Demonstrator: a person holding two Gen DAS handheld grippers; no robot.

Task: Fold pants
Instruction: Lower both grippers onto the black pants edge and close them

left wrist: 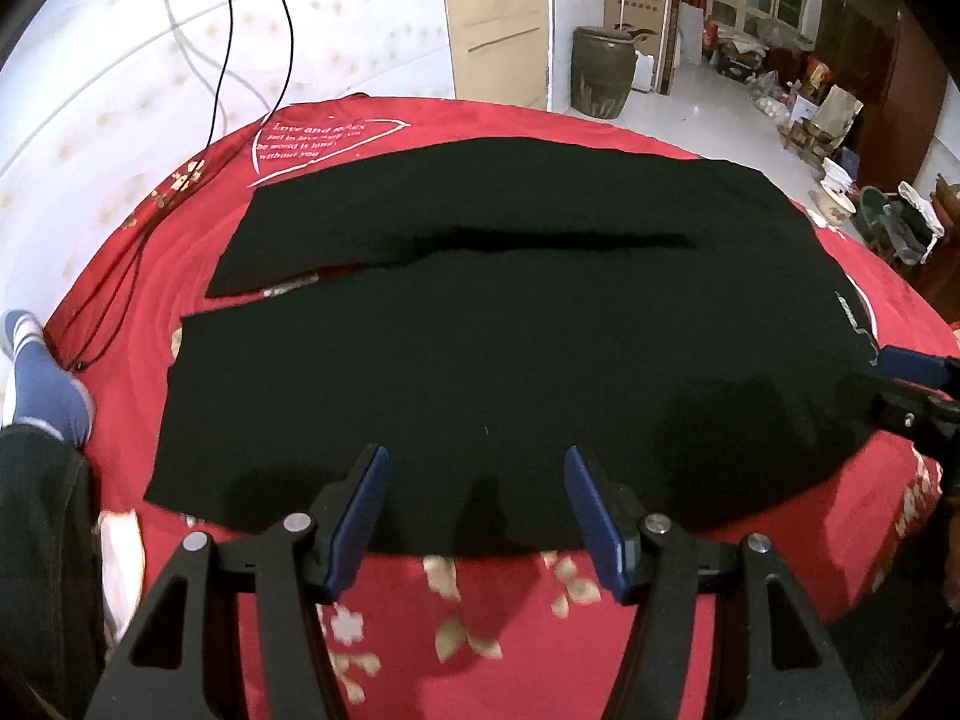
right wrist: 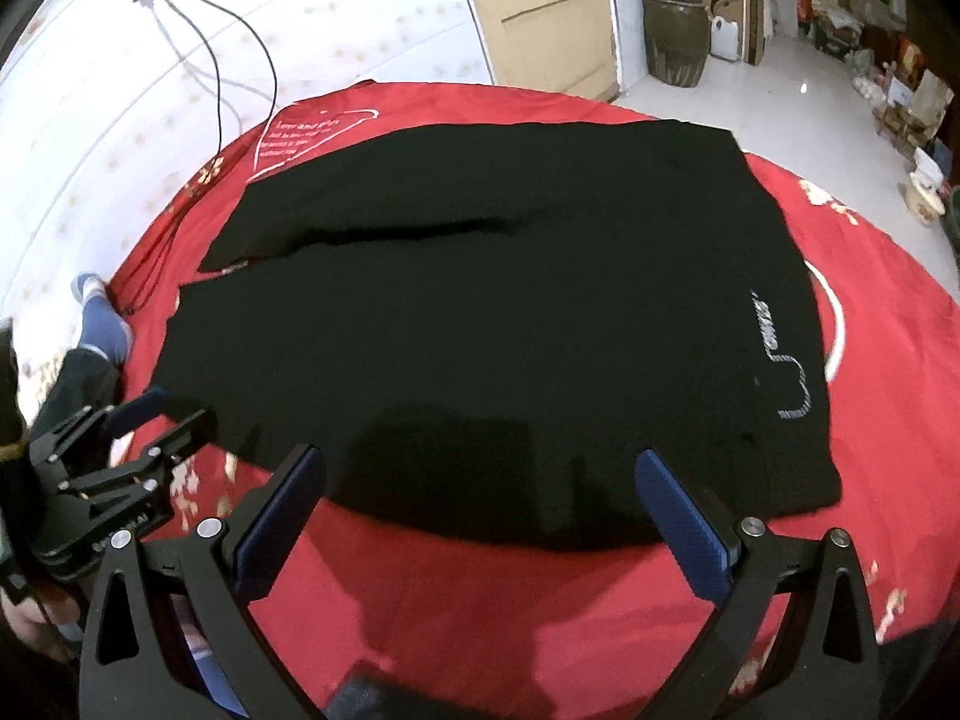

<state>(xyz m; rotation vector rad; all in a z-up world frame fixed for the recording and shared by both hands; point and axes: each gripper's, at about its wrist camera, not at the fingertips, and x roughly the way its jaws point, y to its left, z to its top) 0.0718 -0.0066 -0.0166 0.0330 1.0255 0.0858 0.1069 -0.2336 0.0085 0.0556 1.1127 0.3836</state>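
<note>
Blue-padded jaws of the left gripper [left wrist: 477,504] gape wide over the near hem of the black pants [left wrist: 480,330], holding nothing. The pants lie flat on the red bedspread [left wrist: 510,618], legs leftward, waistband right. Beside it, the right gripper [right wrist: 480,516] hangs just as empty and spread. Risk ahead: pinching only the top layer, and the fold skews. Bare red margin near; far-side cables [left wrist: 228,60] could snag.
</note>
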